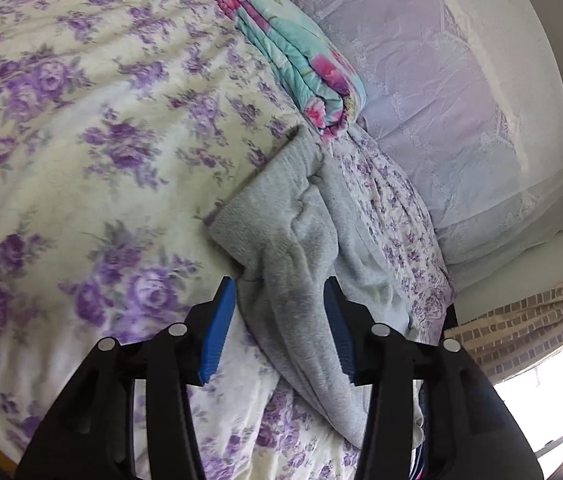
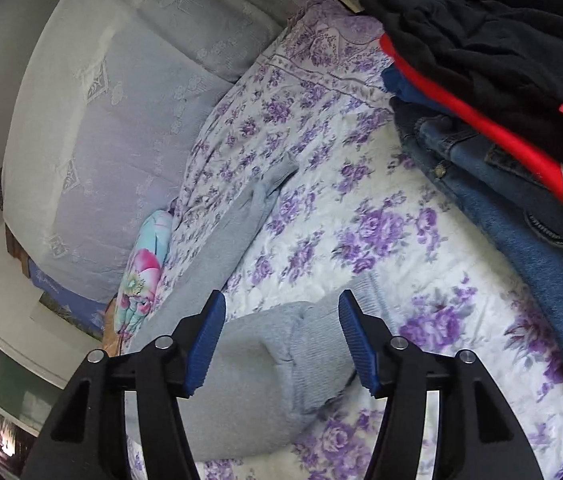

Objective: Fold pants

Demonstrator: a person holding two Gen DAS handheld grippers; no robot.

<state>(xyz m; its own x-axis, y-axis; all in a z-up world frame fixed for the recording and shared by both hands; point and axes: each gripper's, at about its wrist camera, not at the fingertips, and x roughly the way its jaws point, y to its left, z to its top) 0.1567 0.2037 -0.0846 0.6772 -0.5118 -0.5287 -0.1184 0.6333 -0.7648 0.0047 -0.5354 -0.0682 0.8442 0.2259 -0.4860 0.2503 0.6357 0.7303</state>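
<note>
Grey fleece pants [image 1: 281,220] lie folded lengthwise on the purple-flowered bedspread [image 1: 81,140]. In the left wrist view one end of them runs between the blue pads of my left gripper [image 1: 279,282], whose jaws stand apart with the cloth loose between them. From the right wrist the ribbed waistband end of the pants [image 2: 265,372] lies bunched below my right gripper [image 2: 281,296], and a grey leg stretches off toward the pillows. That gripper is open, its pads clear of the cloth on both sides.
A folded teal and pink floral quilt [image 1: 301,60] lies beside the far end of the pants. A lavender lace pillow [image 1: 441,100] lines the bed's edge by the wall. A pile of jeans and dark clothes [image 2: 501,120] sits on the bed to the right.
</note>
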